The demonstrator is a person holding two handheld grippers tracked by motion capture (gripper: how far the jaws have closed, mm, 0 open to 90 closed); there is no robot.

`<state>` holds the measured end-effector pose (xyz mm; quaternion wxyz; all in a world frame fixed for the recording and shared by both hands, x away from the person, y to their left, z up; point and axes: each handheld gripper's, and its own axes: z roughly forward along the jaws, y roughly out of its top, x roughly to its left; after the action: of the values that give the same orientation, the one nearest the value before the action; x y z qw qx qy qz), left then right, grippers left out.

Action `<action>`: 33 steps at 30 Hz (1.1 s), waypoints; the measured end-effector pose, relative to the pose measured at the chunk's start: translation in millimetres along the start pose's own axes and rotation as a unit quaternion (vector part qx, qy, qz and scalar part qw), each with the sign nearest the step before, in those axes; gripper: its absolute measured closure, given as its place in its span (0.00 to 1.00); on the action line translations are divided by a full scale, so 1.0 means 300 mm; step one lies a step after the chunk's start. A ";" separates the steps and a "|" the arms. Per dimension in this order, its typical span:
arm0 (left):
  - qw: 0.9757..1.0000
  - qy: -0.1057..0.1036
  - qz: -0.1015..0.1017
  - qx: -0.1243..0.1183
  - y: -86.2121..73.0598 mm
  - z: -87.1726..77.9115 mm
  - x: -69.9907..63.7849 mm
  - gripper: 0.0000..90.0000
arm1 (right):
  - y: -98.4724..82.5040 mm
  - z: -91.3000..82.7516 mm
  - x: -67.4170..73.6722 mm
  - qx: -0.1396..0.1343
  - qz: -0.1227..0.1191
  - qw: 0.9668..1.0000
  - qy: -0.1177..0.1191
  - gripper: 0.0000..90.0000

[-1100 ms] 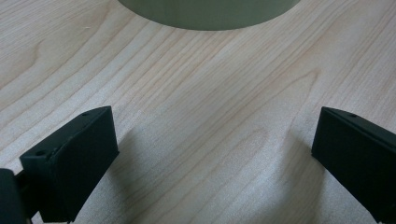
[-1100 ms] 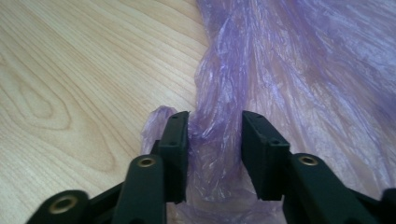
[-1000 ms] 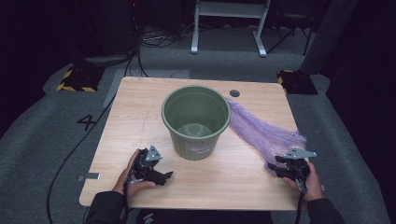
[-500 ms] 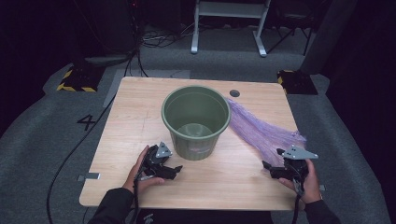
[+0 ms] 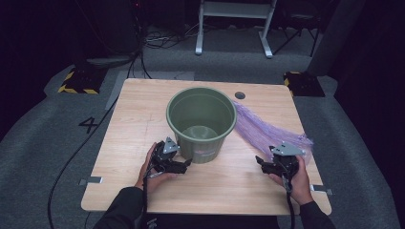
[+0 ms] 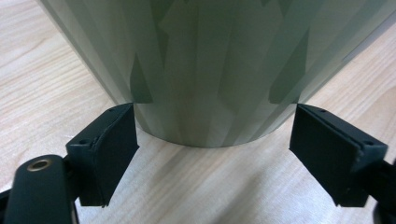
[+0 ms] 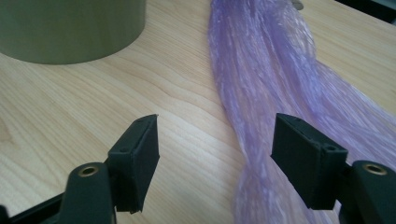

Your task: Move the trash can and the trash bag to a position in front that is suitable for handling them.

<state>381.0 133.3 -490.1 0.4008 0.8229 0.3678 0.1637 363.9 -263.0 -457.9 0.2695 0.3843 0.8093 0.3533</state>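
Two things carry the work here: a round olive-green plastic bin (image 5: 201,123) standing upright near the middle of the light wooden table (image 5: 133,124), and a thin, crumpled lilac plastic bag (image 5: 260,129) lying flat just to its right, its far end touching or tucked against the bin's rim. Judging by that, the job looks like lining the bin with the bag, and none of it is done yet: the bin's inside shows bare green, and the bag is stretched out on the wood, unopened.

Next out, the right gripper (image 5: 267,163) hovers low over the near end of the bag. In the right gripper view its jaws have just been closing a little but stand well apart, with the bag (image 7: 275,93) running up between and beside them and neither pad pressing on it. The left gripper (image 5: 184,164) sits just beside the bin's base; in the left gripper view its jaws are spread with the bin wall (image 6: 210,70) straight ahead, and the pads appear close to the wall without clamping it.

Left to do, I judge: pick up the bag, open its mouth, and drape it over the rim.

Whether the left pads touch the bin is hard to tell. The bag's opening cannot be made out, and the bin hides where the bag's far end lies.
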 end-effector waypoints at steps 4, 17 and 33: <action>1.000 0.015 0.004 0.003 0.005 0.012 -0.003 0.17 | 0.024 0.041 0.017 0.005 -0.003 1.000 0.005 0.34; 1.000 0.011 -0.014 0.007 0.032 0.054 0.030 0.17 | 0.060 0.167 0.015 0.032 0.024 0.999 -0.014 0.38; 0.999 0.039 -0.025 -0.004 0.059 0.079 0.088 0.17 | 0.023 0.244 -0.060 0.057 0.052 0.997 -0.011 0.48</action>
<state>420.6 132.8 -491.9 0.3937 0.8050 0.4025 0.1868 428.9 -247.8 -493.8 0.2369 0.4446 0.8039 0.3162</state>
